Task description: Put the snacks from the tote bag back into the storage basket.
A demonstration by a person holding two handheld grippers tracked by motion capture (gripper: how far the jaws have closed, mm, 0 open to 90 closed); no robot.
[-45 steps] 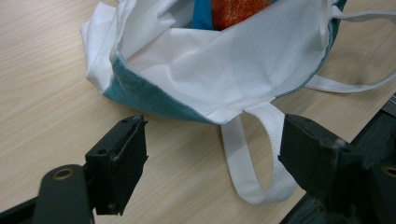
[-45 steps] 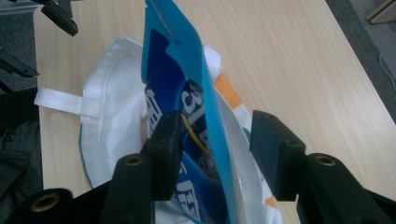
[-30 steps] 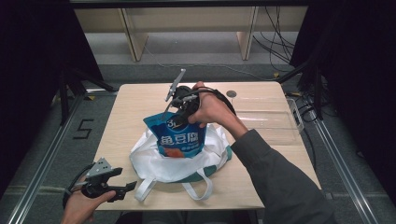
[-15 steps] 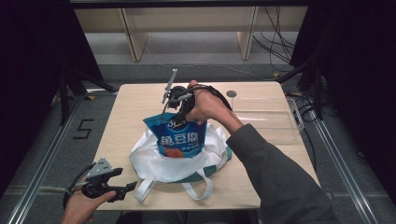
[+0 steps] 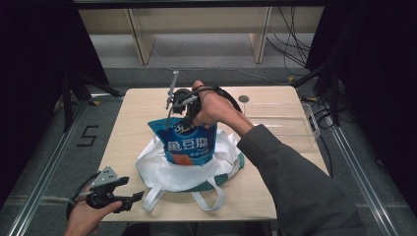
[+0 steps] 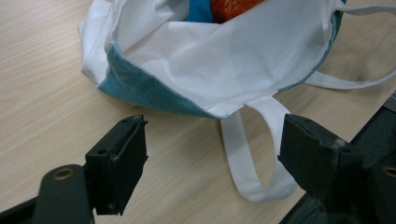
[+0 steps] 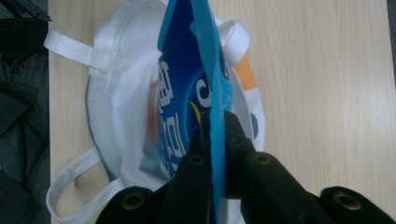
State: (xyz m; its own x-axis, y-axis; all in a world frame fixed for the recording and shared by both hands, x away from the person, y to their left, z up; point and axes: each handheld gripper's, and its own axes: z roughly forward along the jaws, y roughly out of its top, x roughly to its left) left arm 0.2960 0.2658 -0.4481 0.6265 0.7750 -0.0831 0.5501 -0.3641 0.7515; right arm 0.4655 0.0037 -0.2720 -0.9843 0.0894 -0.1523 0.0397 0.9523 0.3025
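The right gripper (image 5: 183, 109) pinches the top edge of a blue foil snack pouch (image 5: 189, 142) — its bottom inside a white cloth tote bag (image 5: 167, 172) at the desk's middle. The left gripper (image 5: 129, 197) hangs wide open off the near-left corner.

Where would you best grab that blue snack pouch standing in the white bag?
By the flat sealed top edge of the blue snack pouch, coming from above: it stands upright out of the white bag, and the right gripper already pinches that thin edge.

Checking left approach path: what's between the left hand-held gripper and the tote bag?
Bare tabletop, plus the tote bag's white handle loop between the open left hand-held gripper's jaws, in the left gripper view.
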